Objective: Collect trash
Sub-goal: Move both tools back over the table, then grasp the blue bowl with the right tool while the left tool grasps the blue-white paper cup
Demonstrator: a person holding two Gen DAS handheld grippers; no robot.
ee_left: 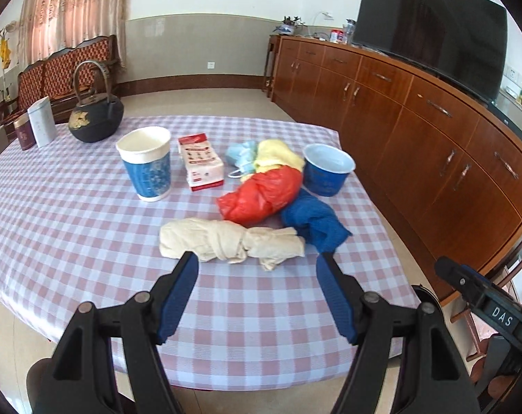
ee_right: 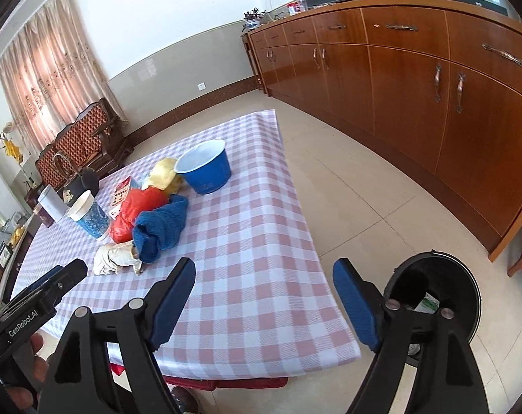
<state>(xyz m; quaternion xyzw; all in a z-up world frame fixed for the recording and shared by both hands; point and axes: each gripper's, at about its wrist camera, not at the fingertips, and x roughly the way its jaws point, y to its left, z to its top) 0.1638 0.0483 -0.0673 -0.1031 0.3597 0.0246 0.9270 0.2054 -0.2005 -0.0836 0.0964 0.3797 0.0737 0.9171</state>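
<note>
On the checked tablecloth (ee_left: 71, 224) lie a cream knotted cloth (ee_left: 226, 241), a red plastic bag (ee_left: 261, 195), a blue cloth (ee_left: 312, 220), a yellow wad (ee_left: 278, 155), a light blue face mask (ee_left: 242, 155), a red-white packet (ee_left: 200, 164), a tall paper cup (ee_left: 147, 165) and a blue bowl cup (ee_left: 326, 170). My left gripper (ee_left: 257, 258) is open and empty, just in front of the cream cloth. My right gripper (ee_right: 264, 269) is open and empty over the table's near right edge. A black trash bin (ee_right: 461, 289) stands on the floor right of the table.
A black iron teapot (ee_left: 95, 117) and two tins (ee_left: 42, 122) stand at the table's far left. A long wooden cabinet (ee_left: 416, 120) with a TV (ee_left: 433, 24) runs along the right. A wooden bench (ee_left: 64, 65) stands by the curtain. Tiled floor (ee_right: 347, 179) lies between table and cabinet.
</note>
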